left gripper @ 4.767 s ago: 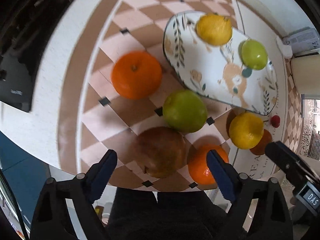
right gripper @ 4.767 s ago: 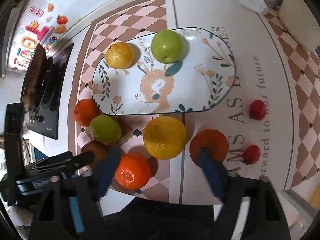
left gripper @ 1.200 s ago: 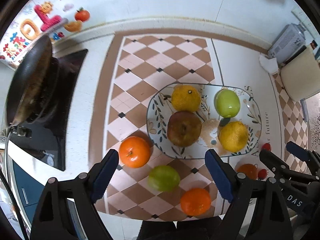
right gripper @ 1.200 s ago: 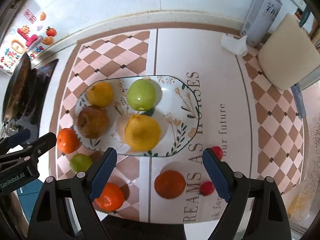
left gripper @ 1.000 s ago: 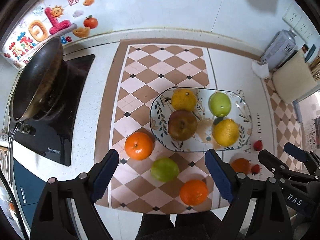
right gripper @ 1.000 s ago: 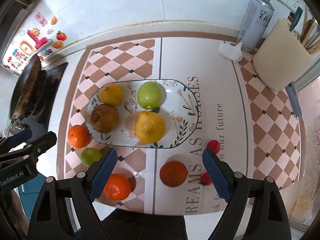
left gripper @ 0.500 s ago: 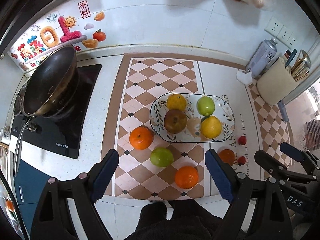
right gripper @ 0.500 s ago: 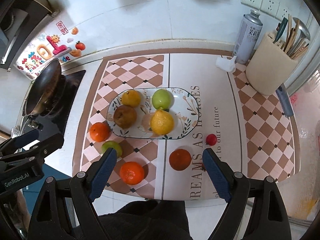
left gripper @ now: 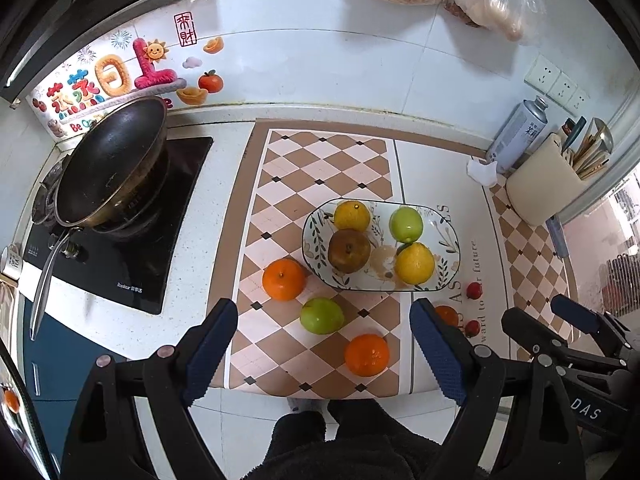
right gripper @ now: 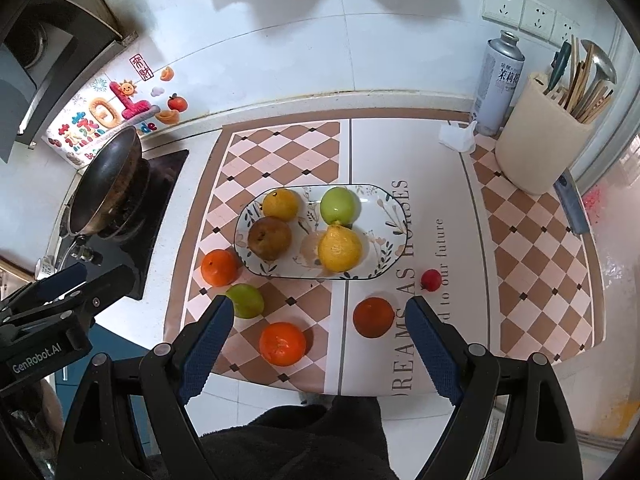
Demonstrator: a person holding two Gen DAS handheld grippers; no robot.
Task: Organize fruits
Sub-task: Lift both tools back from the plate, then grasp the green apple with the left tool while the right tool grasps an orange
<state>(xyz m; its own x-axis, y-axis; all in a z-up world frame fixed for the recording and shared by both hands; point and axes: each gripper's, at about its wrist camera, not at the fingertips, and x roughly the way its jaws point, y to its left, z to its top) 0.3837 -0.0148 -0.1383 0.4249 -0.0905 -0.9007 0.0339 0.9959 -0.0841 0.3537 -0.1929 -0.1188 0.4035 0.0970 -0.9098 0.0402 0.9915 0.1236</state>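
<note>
An oval patterned plate (left gripper: 448, 236) (right gripper: 386, 208) on the checked mat holds a yellow citrus (left gripper: 352, 215), a green apple (left gripper: 406, 224), a brown pear (left gripper: 349, 250) and a lemon (left gripper: 414, 263). On the mat in front lie an orange (left gripper: 283, 279), a green apple (left gripper: 321, 315), a second orange (left gripper: 367, 355), a dark orange (right gripper: 373, 317) and small red fruits (right gripper: 431, 279). My left gripper (left gripper: 323, 350) and right gripper (right gripper: 319, 344) are both open and empty, held high above the counter's front edge.
A wok (left gripper: 114, 160) sits on the black hob (left gripper: 120, 264) at the left. A spray can (right gripper: 498, 80), a crumpled tissue (right gripper: 458, 136) and a cream utensil holder (right gripper: 540, 148) stand at the back right. A knife (right gripper: 572, 208) lies at the right edge.
Both grippers have pulled back and up, away from the counter, so the fruit looks smaller. Since the earliest frames the brown pear and a lemon have gone onto the plate.
</note>
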